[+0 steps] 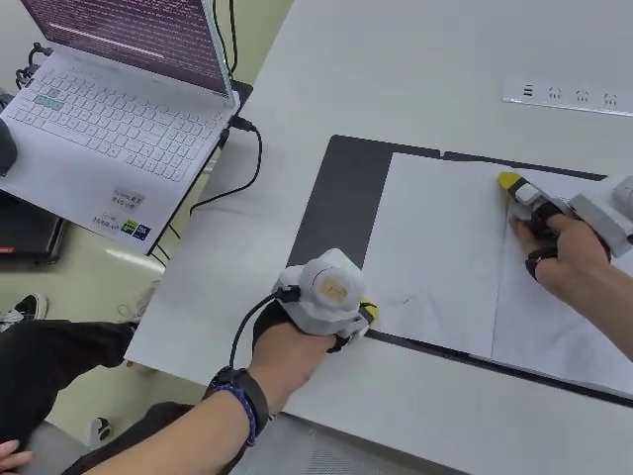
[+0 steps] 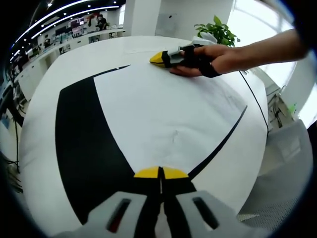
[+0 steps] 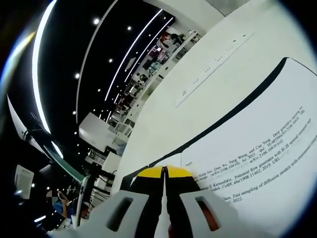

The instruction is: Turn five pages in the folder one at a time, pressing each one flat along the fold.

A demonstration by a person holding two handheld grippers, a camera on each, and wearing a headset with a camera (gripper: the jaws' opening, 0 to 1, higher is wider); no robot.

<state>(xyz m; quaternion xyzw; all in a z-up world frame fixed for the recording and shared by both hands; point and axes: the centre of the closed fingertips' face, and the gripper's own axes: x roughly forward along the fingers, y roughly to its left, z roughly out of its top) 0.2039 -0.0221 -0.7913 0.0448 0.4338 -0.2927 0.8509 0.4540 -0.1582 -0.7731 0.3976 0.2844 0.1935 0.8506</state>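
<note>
Black folder (image 1: 336, 208) lies open, flat on bench (image 1: 396, 59), at 4 o'clock from laptop (image 1: 119, 109). Left tool (image 1: 368, 313): jaws closed tip to tip, nothing between, at 7 o'clock corner of left page (image 1: 435, 247). Right tool (image 1: 510, 181): jaws closed, empty, tips on paper at 12 o'clock end of fold (image 1: 497, 297).

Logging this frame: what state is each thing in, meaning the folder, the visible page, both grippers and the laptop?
folder: open, lying flat
left page: blank side up, lying flat
left gripper: shut, tips at the page's near corner
right gripper: shut, tips down at the far end of the fold
laptop: lid open, screen lit
</note>
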